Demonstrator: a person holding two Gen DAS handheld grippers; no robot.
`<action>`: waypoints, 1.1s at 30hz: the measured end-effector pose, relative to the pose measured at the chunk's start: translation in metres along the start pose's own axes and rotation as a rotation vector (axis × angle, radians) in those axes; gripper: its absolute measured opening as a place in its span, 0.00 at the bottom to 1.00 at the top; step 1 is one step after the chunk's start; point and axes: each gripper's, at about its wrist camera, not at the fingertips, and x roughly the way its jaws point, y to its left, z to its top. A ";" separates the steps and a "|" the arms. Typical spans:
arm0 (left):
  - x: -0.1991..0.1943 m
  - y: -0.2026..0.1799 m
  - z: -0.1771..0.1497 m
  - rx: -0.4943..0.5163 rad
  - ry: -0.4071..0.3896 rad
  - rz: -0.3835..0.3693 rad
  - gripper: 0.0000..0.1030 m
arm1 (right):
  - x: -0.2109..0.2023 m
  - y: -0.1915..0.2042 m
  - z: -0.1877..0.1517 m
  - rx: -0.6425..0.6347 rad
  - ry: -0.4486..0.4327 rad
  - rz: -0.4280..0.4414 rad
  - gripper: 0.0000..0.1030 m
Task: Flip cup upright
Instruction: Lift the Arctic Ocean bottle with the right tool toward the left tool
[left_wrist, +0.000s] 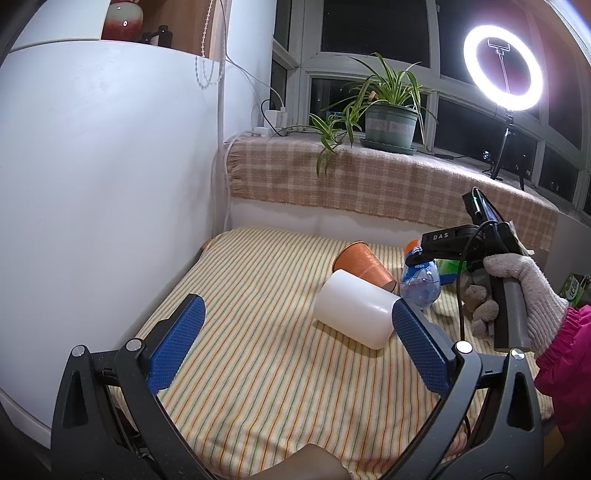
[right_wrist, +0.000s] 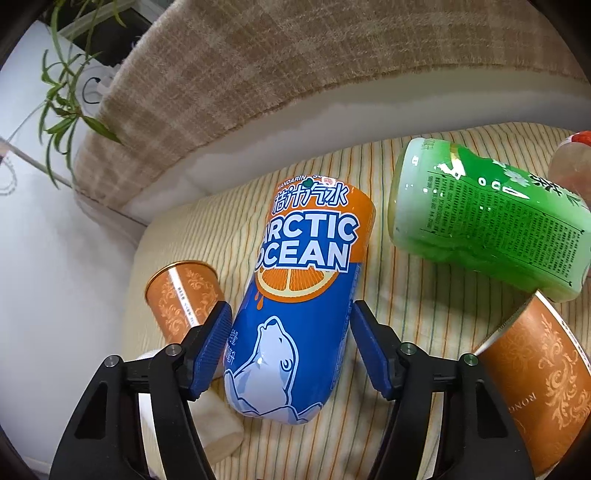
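A white cup (left_wrist: 354, 308) lies on its side on the striped cloth (left_wrist: 240, 332), its bottom toward me. An orange paper cup (left_wrist: 364, 264) lies on its side just behind it. My left gripper (left_wrist: 295, 332) is open and empty, its right pad beside the white cup. In the right wrist view my right gripper (right_wrist: 290, 345) brackets the blue and orange Arctic Ocean bottle (right_wrist: 303, 295); its jaws stand at the bottle's sides with small gaps. The white cup (right_wrist: 218, 432) shows at the lower left, the orange cup (right_wrist: 184, 299) behind the left finger.
A green bottle (right_wrist: 487, 225) lies right of the Arctic Ocean bottle, with another orange cup (right_wrist: 543, 384) at the lower right. A white curved wall (left_wrist: 92, 184) bounds the left. A plaid-covered ledge (left_wrist: 369, 181) with a potted plant (left_wrist: 391, 125) and a ring light (left_wrist: 502, 68) runs behind.
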 end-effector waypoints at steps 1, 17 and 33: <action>0.000 -0.001 0.000 0.002 0.000 -0.001 1.00 | -0.001 0.001 0.000 0.001 -0.001 0.010 0.64; 0.000 -0.023 0.003 0.013 0.022 -0.076 1.00 | -0.072 -0.014 -0.077 -0.109 0.039 0.170 0.64; 0.020 -0.062 -0.002 -0.002 0.166 -0.279 1.00 | -0.102 -0.049 -0.138 -0.128 0.050 0.132 0.64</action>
